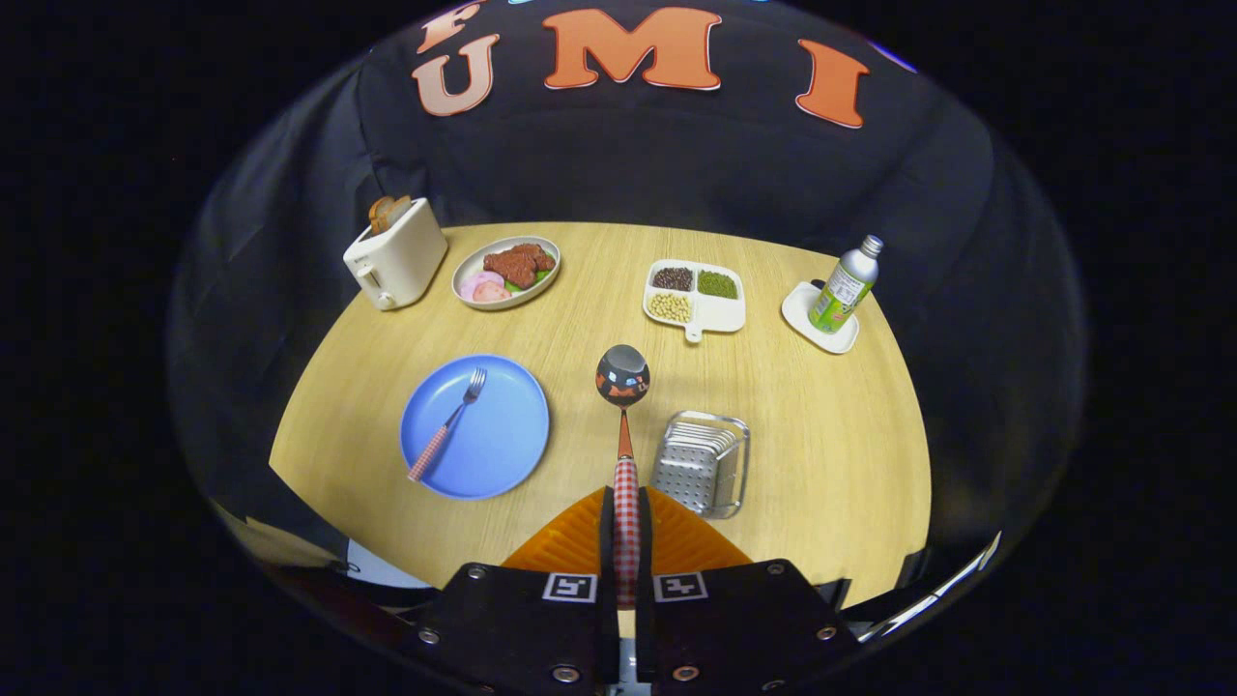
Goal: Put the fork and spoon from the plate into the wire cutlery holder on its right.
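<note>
- Spoon (624, 425) in the gripper (626, 541) — both fingers are pressed tight on its checked handle, with the bowl sticking out ahead of them, raised above the wooden table (580, 290).
- Fork (447, 423) lies on the blue plate (507, 440), prongs pointing away, off to the left of the fingers.
- Wire holder (704, 462) stands just right of the fingers, near the plate's right side, and looks empty as far as can be seen.
- Progress: the spoon is off the plate but not yet dropped in the holder, so roughly the first pick-up is done.
- Left to do — carry the spoon across and release it into the holder, then fetch the fork and put it in too.
</note>
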Motion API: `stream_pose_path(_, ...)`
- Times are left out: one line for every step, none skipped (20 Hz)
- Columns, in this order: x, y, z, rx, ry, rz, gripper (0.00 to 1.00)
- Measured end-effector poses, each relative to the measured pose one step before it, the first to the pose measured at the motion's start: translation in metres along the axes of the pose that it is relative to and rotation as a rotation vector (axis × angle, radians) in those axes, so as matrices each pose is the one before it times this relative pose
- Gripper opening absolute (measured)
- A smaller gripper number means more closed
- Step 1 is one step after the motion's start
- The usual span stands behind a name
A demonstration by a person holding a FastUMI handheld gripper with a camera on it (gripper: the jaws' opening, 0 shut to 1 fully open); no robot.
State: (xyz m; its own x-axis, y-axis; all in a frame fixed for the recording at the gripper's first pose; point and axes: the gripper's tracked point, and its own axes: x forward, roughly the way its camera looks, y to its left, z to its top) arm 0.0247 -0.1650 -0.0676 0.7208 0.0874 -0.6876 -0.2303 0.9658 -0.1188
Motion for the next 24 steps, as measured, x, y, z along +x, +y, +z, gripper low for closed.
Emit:
stream_pose_path(-0.0042, -0.01001, -0.00333, -0.00752, 0.0267, -0.00357, 0.07)
stream_pose_path(-0.00281, -0.00949, -0.00457, -0.00403, 0.03232, -0.00979, 0.07)
stream_pose_path(-0.00251, -0.00864, -0.00422, -0.00364, 0.03064, -0.0046, 0.07)
stream_pose_path(-0.00128, -0.0059, -0.00334, -0.00249, 0.0244, 0.00048, 0.07)
stream_pose_path(0.00144, -0.00377, -0.00342, -0.00318, 0.03139, 0.00583, 0.07)
stream_pose_path(0.00182, -0.00306, -0.00337, -0.00154, 0.03344, 0.00645, 0.07)
stream_pose_path(0.00174, -0.0033, -0.00332, -0.00546, 0.03482, 0.00893, 0.07)
stream_pose_path(0.00268, -0.0027, -0.00297, -0.01093, 0.03112, 0.00584, 0.07)
stream_pose_path(0.0027, -0.0021, -0.0016, -0.01525, 0.03329, 0.00131, 0.07)
stream_pose_path(0.00248, -0.00308, 0.0, -0.01584, 0.02979, -0.0027, 0.07)
stream_pose_path(0.00232, -0.00323, -0.00001, -0.01454, 0.02852, 0.00017, 0.07)
stream_pose_path(0.00313, -0.00144, 0.00143, -0.00662, 0.02671, 0.00152, 0.07)
stream_pose_path(0.00268, -0.00224, 0.00019, -0.00637, 0.0279, 0.0039, 0.07)
stream_pose_path(0.00453, -0.0012, 0.00136, -0.0085, 0.02984, 0.00102, 0.07)
stream_pose_path(0.0035, -0.00019, 0.00072, -0.01448, 0.02858, -0.00144, 0.07)
stream_pose_path(0.0033, -0.00036, 0.0012, -0.01901, 0.02783, -0.00353, 0.07)
stream_pose_path(0.00483, -0.00067, -0.00127, -0.0196, 0.02608, -0.00445, 0.07)
stream_pose_path(0.00332, -0.00006, 0.0013, -0.01843, 0.02142, -0.00183, 0.07)
stream_pose_path(0.0029, -0.00061, 0.00301, -0.01374, 0.01439, 0.00141, 0.07)
stream_pose_path(0.0031, 0.0009, 0.00377, -0.00931, 0.01348, -0.00022, 0.07)
stream_pose_path(0.0031, -0.00095, -0.00034, -0.01037, 0.01364, -0.00537, 0.07)
stream_pose_path(0.00182, -0.0012, 0.00058, -0.01498, 0.01427, -0.00551, 0.07)
stream_pose_path(0.00183, -0.0004, 0.00069, -0.00994, 0.01147, -0.0042, 0.07)
stream_pose_path(0.00077, 0.00061, 0.00151, -0.00296, 0.00704, -0.0002, 0.07)
